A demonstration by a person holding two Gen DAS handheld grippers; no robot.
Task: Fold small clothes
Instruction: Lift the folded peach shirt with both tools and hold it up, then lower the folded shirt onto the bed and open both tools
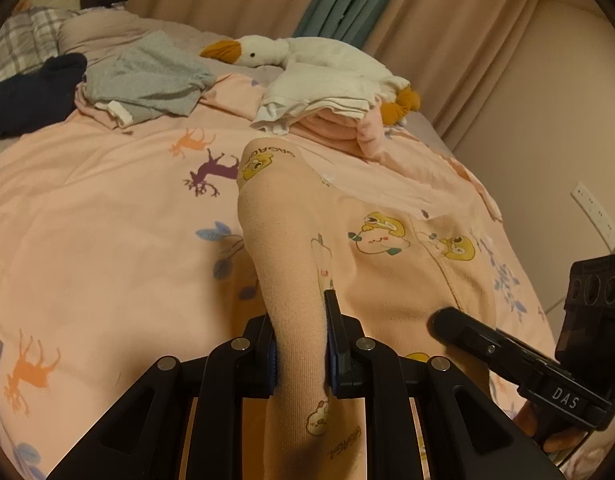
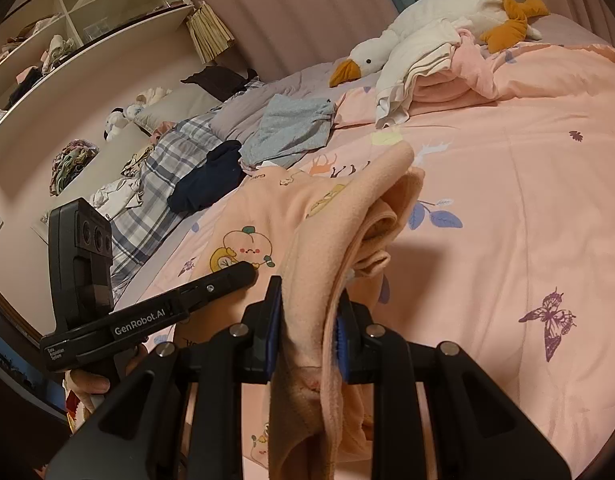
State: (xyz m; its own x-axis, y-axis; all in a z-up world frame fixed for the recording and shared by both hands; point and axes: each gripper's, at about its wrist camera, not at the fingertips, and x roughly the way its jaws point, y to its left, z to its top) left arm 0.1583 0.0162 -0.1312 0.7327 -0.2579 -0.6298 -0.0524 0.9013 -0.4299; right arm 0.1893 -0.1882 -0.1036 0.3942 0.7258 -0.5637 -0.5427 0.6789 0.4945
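Observation:
A peach cartoon-print garment (image 1: 387, 264) lies partly spread on the pink bedspread (image 1: 87, 240). My left gripper (image 1: 299, 320) is shut on a bunched fold of it that rises between the pads. In the left wrist view my right gripper (image 1: 443, 320) reaches in from the lower right over the same cloth. My right gripper (image 2: 311, 300) is shut on another gathered edge of the peach garment (image 2: 347, 208), lifted off the bed. My left gripper (image 2: 247, 270) shows at the left of that view, held by a hand, its tips on the cloth.
A white goose plush (image 1: 307, 56) lies at the back with folded white and pink clothes (image 1: 327, 108) against it. A grey garment (image 1: 147, 76) and a dark navy one (image 1: 31, 96) sit back left. Shelves (image 2: 67, 20) stand beyond the bed.

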